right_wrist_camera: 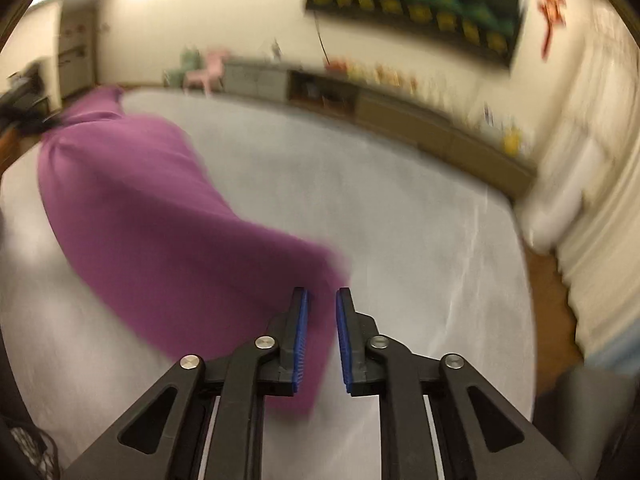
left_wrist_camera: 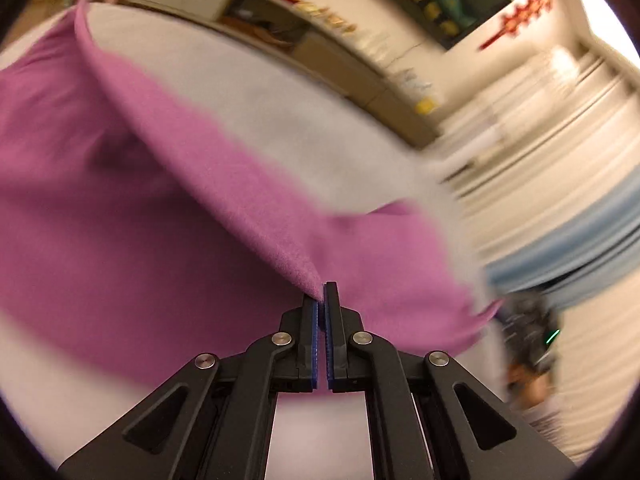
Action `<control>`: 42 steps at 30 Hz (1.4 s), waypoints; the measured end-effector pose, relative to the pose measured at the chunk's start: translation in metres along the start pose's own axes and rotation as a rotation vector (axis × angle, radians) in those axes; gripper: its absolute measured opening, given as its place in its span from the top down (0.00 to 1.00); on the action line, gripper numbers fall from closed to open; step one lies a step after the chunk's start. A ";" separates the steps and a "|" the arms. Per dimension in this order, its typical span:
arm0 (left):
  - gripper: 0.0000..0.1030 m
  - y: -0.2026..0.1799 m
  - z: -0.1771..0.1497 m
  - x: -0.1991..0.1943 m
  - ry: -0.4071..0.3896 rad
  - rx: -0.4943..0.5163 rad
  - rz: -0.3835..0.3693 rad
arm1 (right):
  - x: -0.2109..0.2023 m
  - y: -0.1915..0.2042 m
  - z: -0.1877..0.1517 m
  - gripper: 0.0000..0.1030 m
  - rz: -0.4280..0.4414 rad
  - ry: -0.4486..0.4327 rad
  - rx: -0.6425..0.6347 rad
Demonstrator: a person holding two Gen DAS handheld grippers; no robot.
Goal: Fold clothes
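Broadly, a pale grey bench [right_wrist_camera: 400,216] fills most of both views, a low cabinet [right_wrist_camera: 400,116] with small blurred items running behind it along a cream wall. On that wall: a dark green board [right_wrist_camera: 416,4] with yellow shapes, and a red ornament [left_wrist_camera: 520,16] beside it. Item: one purple garment [right_wrist_camera: 140,216], lying across the left part of the bench and drawn up at its far corner toward the left gripper. Left gripper [left_wrist_camera: 321,300]: blue pads pressed together, clamped on a raised edge of the purple garment, which stretches away taut to the upper left. Right gripper [right_wrist_camera: 321,300]: jaws a little apart, the garment's near corner seen in the gap beneath; pads not pressing it. Both views are motion-blurred, so fine detail is unreadable.
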State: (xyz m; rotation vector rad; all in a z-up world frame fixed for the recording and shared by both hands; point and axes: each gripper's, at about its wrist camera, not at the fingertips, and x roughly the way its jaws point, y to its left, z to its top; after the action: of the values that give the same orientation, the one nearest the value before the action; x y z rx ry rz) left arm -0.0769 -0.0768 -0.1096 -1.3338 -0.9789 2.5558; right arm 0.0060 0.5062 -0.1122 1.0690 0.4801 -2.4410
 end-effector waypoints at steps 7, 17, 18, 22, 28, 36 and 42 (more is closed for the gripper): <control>0.96 0.005 -0.007 0.010 -0.028 0.023 0.006 | -0.002 -0.035 -0.042 0.79 0.171 0.138 0.556; 0.45 0.050 0.008 -0.005 -0.079 -0.114 -0.013 | 0.009 0.025 0.004 0.52 0.189 0.254 0.470; 0.45 0.052 0.011 -0.003 -0.076 -0.121 -0.018 | 0.012 0.028 0.006 0.52 0.166 0.270 0.448; 0.48 0.053 0.017 0.017 -0.041 -0.124 -0.004 | 0.028 0.046 0.008 0.52 0.062 0.343 0.326; 0.92 0.049 0.017 0.025 -0.033 -0.090 0.002 | 0.029 0.048 0.008 0.68 0.028 0.360 0.300; 0.97 0.025 0.035 0.006 -0.116 -0.054 -0.016 | -0.006 0.039 0.047 0.91 -0.053 0.190 0.219; 0.97 0.004 0.003 -0.015 -0.117 0.006 -0.034 | -0.042 0.010 0.069 0.91 -0.120 0.056 0.229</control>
State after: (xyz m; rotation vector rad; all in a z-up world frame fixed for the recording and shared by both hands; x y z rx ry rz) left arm -0.0694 -0.0869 -0.0999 -1.1667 -1.0025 2.6344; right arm -0.0053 0.4757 -0.0374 1.2359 0.2943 -2.6266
